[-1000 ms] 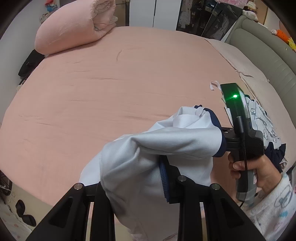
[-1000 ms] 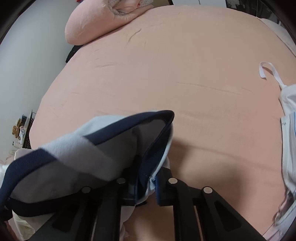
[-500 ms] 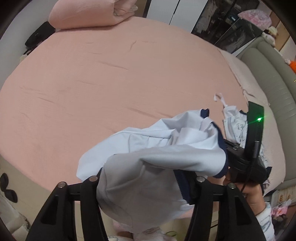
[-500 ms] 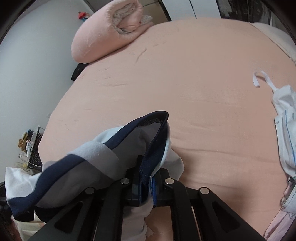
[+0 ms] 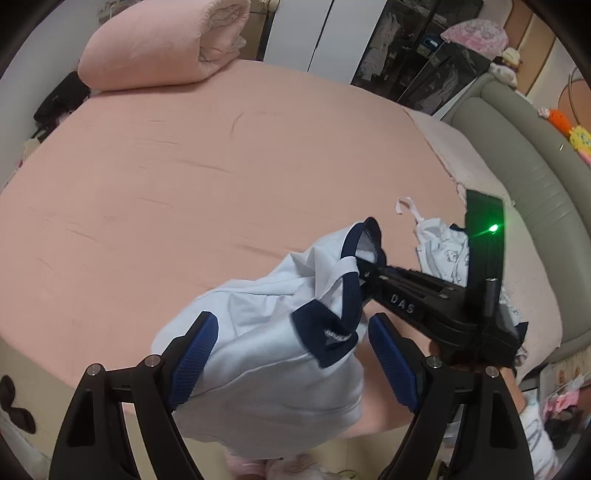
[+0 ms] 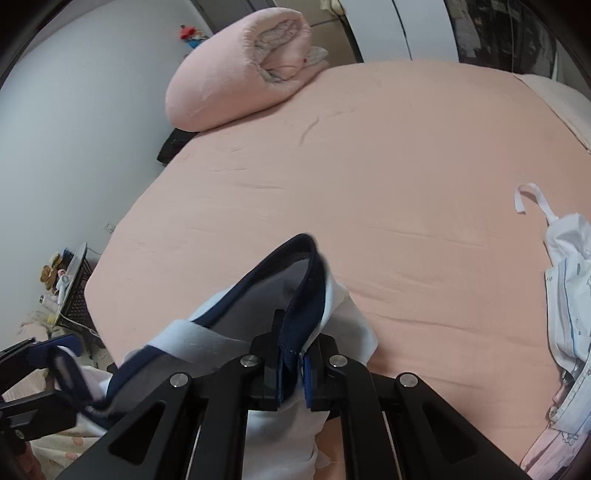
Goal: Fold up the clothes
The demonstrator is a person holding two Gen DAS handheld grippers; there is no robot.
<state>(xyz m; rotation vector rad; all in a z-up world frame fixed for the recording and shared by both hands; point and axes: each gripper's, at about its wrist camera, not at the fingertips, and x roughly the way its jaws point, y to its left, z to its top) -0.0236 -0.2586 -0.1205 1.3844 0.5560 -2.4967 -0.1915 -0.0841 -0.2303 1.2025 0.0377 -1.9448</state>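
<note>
Our pale blue shirt [image 5: 266, 332] with navy trim hangs bunched above the near edge of the pink bed [image 5: 184, 184], now held by one hand only. The left gripper [image 5: 291, 354], clamped on the cloth a second ago, is opening its fingers around the loose fabric; the right gripper [image 6: 301, 373] keeps its fingers pinched on the navy collar [image 6: 299, 295]. We judge a regrip comes next.

A wide bed with a smooth pink fitted sheet [image 5: 192, 177] fills the scene. At its far left corner lies a rolled pink quilt [image 5: 162, 40]. A padded grey-green headboard [image 5: 517, 155] runs along the right side, with small plush toys [image 5: 569, 133] on top. White wardrobe doors [image 5: 306, 33] stand far behind. A black mesh basket [image 6: 75, 295] sits near left on the floor.
</note>
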